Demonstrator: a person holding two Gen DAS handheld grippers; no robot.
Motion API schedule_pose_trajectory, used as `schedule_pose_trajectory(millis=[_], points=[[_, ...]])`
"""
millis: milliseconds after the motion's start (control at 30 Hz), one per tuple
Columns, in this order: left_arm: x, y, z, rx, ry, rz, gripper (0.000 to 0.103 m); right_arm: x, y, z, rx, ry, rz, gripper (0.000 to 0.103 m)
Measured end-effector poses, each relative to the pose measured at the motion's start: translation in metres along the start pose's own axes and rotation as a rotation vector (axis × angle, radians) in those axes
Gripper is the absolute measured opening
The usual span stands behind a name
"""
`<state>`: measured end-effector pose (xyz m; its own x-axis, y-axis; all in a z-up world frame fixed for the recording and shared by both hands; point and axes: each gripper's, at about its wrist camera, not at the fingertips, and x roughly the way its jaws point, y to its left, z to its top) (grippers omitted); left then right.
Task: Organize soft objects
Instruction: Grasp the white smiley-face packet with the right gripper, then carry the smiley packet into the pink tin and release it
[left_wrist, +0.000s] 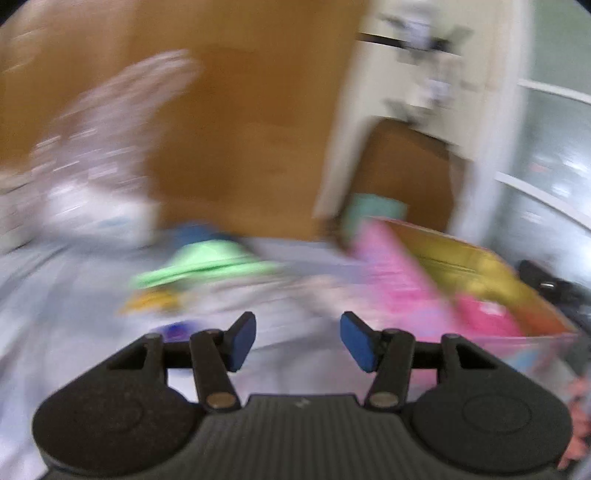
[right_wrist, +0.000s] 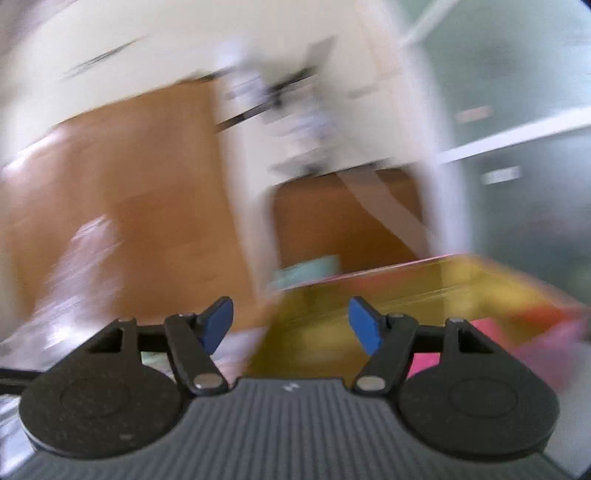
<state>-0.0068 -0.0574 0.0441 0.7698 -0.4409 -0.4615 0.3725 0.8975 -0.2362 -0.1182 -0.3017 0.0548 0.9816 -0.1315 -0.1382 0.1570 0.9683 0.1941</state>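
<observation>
With both grippers, left (left_wrist: 297, 341) and right (right_wrist: 291, 325), empty and parted, we see the green cloth (left_wrist: 207, 266) ahead-left of the left, box (left_wrist: 480, 280) right.

Both views are pretty smeared, so take this loosely. Straight ahead of the left gripper (left_wrist: 298, 341) the pale bed sheet (left_wrist: 55, 295) is bare, easy passage. Past that, a green soft thing (left_wrist: 207, 264) lies in the way, with a yellow bit beside it. To the right, the open cardboard box (left_wrist: 476, 266) with pink stuff (left_wrist: 399, 291) blocks that side. The right gripper (right_wrist: 291, 325) faces the box wall (right_wrist: 369, 295) head-on. A wooden panel (left_wrist: 240, 129) closes off the back.
</observation>
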Motion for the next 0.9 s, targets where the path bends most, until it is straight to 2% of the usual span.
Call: schedule_pose_trajectory(millis=[33,100,200,233,267,400,433,467,500,533,567,600,700,900], points=[[-0.003,0.018,-0.003,-0.026,-0.004,0.049,0.052,0.009,0.017,-0.003,-0.022,0.054,0.075,0.072],[-0.008,0.05,-0.01,-0.079,-0.004,0.126,0.052,0.03,0.045,-0.01,-0.059,0.146,0.173,0.072],[-0.009,0.074,-0.02,-0.116,-0.017,0.175,0.051,0.07,0.075,-0.02,-0.092,0.243,0.221,0.075],[-0.006,0.076,-0.02,-0.143,-0.008,0.173,0.051,0.084,0.082,-0.025,-0.094,0.278,0.212,0.075],[-0.008,0.08,-0.019,-0.161,-0.025,0.141,0.052,0.101,0.086,-0.029,-0.08,0.325,0.193,0.075],[-0.003,0.073,-0.017,-0.105,-0.037,0.121,0.053,0.147,0.08,-0.043,0.035,0.476,0.196,0.075],[-0.002,0.071,-0.017,-0.096,-0.039,0.12,0.053,0.145,0.079,-0.049,0.073,0.496,0.214,0.075],[-0.005,0.07,-0.019,-0.091,-0.042,0.119,0.054,0.148,0.075,-0.051,0.132,0.51,0.245,0.064],[-0.005,0.07,-0.02,-0.093,-0.044,0.115,0.056,0.146,0.074,-0.051,0.185,0.522,0.271,0.05],[-0.007,0.071,-0.021,-0.099,-0.047,0.112,0.057,0.14,0.074,-0.049,0.212,0.516,0.265,0.043],[-0.008,0.073,-0.021,-0.107,-0.048,0.109,0.059,0.133,0.075,-0.046,0.212,0.5,0.265,0.031],[-0.009,0.074,-0.022,-0.115,-0.047,0.106,0.06,0.122,0.075,-0.043,0.207,0.486,0.276,0.023],[-0.011,0.076,-0.024,-0.128,-0.047,0.095,0.063,0.083,0.075,-0.037,0.184,0.458,0.297,0.016],[-0.012,0.074,-0.025,-0.113,-0.032,0.045,0.065,0.001,0.048,-0.042,0.108,0.44,0.258,0.016]])
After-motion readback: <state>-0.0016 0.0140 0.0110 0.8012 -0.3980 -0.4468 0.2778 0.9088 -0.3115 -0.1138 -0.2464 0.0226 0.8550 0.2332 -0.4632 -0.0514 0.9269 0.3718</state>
